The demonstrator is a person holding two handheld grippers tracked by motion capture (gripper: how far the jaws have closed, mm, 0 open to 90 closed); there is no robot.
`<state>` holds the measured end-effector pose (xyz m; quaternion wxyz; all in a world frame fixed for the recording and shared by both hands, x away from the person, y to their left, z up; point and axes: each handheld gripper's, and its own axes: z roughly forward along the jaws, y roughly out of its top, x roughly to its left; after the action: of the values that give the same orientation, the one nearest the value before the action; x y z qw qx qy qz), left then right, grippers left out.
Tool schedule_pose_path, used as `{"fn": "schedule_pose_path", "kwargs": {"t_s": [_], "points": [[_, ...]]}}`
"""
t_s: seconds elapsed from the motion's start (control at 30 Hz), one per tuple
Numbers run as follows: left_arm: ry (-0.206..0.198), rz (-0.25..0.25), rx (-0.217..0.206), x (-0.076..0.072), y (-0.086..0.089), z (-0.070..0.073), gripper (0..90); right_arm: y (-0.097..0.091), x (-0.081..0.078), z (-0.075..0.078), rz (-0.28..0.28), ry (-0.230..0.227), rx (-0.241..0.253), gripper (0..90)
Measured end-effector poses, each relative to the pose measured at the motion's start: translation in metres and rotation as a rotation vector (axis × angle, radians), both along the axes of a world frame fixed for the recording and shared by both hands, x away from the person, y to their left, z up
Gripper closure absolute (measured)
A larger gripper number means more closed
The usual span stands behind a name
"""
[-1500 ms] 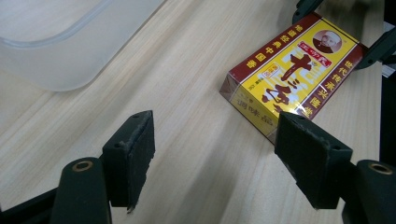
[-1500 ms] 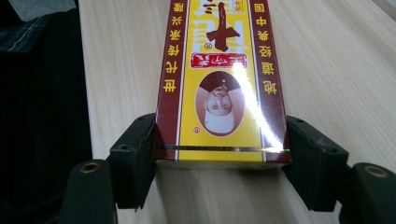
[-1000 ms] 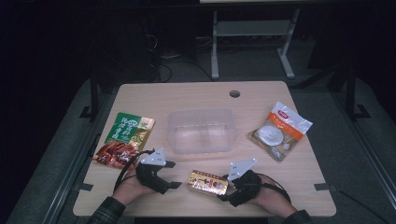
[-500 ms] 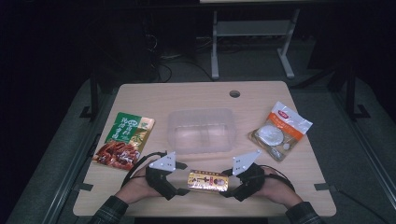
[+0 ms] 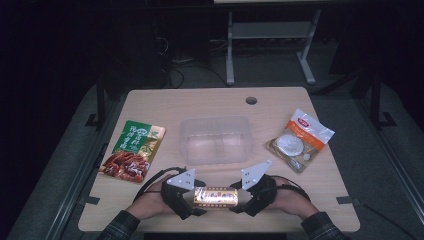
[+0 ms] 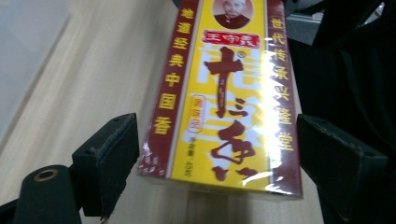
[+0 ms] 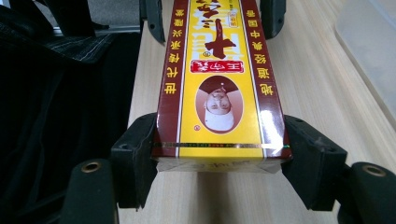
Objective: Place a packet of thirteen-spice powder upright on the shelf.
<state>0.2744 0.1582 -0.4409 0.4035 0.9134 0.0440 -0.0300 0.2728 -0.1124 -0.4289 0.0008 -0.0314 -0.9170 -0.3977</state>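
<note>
A long yellow and dark-red box (image 5: 216, 196) with Chinese lettering hangs just above the table's near edge. My right gripper (image 5: 236, 197) is shut on its right end; in the right gripper view both pads press the sides of the box (image 7: 219, 93) and the right gripper (image 7: 219, 154) carries it. My left gripper (image 5: 198, 197) stands open around the other end. In the left gripper view the box (image 6: 224, 93) lies between the jaws of the left gripper (image 6: 217, 154), the pads close beside it. Slim gaps show at the left gripper (image 7: 212, 18) in the right gripper view.
A clear plastic tub (image 5: 215, 121) sits mid-table behind the box. A green and red snack pouch (image 5: 132, 150) lies at the left, a white and orange bag (image 5: 299, 140) at the right. A cable hole (image 5: 251, 100) is near the far edge. Dark floor surrounds the table.
My left gripper has slid right until its jaws flank the box's left end. The right gripper has kept hold of the box, which now lies level between both hands.
</note>
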Motion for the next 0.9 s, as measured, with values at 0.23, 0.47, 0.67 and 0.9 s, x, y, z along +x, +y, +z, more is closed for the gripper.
{"fn": "schedule_pose_path", "kwargs": {"t_s": [0.23, 0.47, 0.67, 0.9], "points": [[0.012, -0.003, 0.001, 0.0, 0.0, 0.0, 26.2, 0.001, 0.0, 0.002, 0.011, 0.0, 0.005, 31.9], [0.023, -0.026, 0.002, 0.001, 0.0, 0.001, 30.7, -0.001, 0.001, 0.005, 0.025, 0.004, 0.026, 31.6], [0.045, -0.022, -0.014, 0.002, 0.0, 0.0, 31.1, -0.003, 0.002, 0.009, 0.018, 0.009, 0.055, 31.4], [0.059, -0.01, -0.038, 0.004, -0.002, 0.001, 31.3, -0.005, 0.004, 0.019, 0.001, 0.022, 0.087, 30.8]]}}
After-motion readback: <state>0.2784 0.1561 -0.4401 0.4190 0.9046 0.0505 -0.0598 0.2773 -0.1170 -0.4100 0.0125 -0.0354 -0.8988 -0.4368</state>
